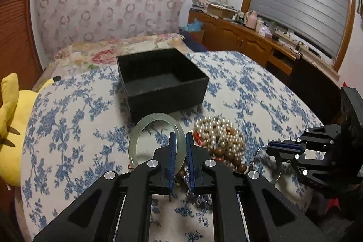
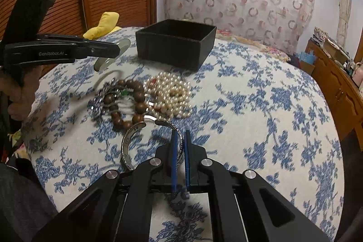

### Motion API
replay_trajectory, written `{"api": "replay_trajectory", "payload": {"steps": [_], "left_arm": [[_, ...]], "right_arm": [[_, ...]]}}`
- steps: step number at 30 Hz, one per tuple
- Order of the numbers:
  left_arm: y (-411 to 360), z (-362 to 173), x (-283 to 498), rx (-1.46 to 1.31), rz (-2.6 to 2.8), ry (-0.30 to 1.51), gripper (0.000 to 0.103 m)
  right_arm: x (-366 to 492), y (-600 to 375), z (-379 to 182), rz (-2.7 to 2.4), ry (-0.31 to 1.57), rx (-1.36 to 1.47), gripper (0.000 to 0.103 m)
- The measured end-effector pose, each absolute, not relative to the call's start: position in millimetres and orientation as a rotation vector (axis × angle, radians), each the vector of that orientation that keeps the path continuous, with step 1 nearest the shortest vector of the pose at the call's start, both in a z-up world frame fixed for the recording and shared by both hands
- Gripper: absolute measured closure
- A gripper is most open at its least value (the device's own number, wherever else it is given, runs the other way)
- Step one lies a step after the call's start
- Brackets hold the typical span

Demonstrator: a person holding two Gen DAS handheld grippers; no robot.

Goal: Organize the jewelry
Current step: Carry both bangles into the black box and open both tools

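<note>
Jewelry pickup underway: left gripper [image 1: 180, 140] clamps the jade bangle [image 1: 140, 128] lifted off the floral bedspread [image 1: 238, 87], right gripper [image 2: 180, 140] pinches the silver cuff [image 2: 129, 146], and next both probably carry over into the black box [image 1: 195, 85].

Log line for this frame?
left gripper: shut on jade bangle | right gripper: shut on silver cuff | box: empty
</note>
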State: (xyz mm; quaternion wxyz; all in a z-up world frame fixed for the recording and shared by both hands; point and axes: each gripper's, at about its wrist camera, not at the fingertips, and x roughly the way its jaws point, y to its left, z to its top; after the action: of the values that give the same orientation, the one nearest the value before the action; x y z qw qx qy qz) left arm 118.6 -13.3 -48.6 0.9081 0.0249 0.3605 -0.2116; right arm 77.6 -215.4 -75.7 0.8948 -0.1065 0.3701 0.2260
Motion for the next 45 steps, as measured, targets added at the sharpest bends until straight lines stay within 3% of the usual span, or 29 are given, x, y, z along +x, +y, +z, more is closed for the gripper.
{"api": "replay_trajectory", "payload": {"steps": [22,39,43,45], "left_arm": [[-21.4,-16.2,221.5,0.034,-0.414,0.712,0.095],[-12.2,-30.6,235.4,0.004,-0.370,0.736,0.095],[-2.0,-29.1,228.9,-0.003,-0.352,0.728,0.084],[2.7,-30.0,225.1,0.002,-0.339,0.726,0.084]], "right_arm": [[180.3,-217.4,-11.2,0.389,0.604,-0.217,0.097],[240.6,-176.0,-29.5,0.430,0.629,-0.256,0.097],[244.2,-162.8,-34.1,0.453,0.645,-0.281,0.097],[244.4,-158.7,-37.5,0.457,0.652,-0.291,0.097]]}}
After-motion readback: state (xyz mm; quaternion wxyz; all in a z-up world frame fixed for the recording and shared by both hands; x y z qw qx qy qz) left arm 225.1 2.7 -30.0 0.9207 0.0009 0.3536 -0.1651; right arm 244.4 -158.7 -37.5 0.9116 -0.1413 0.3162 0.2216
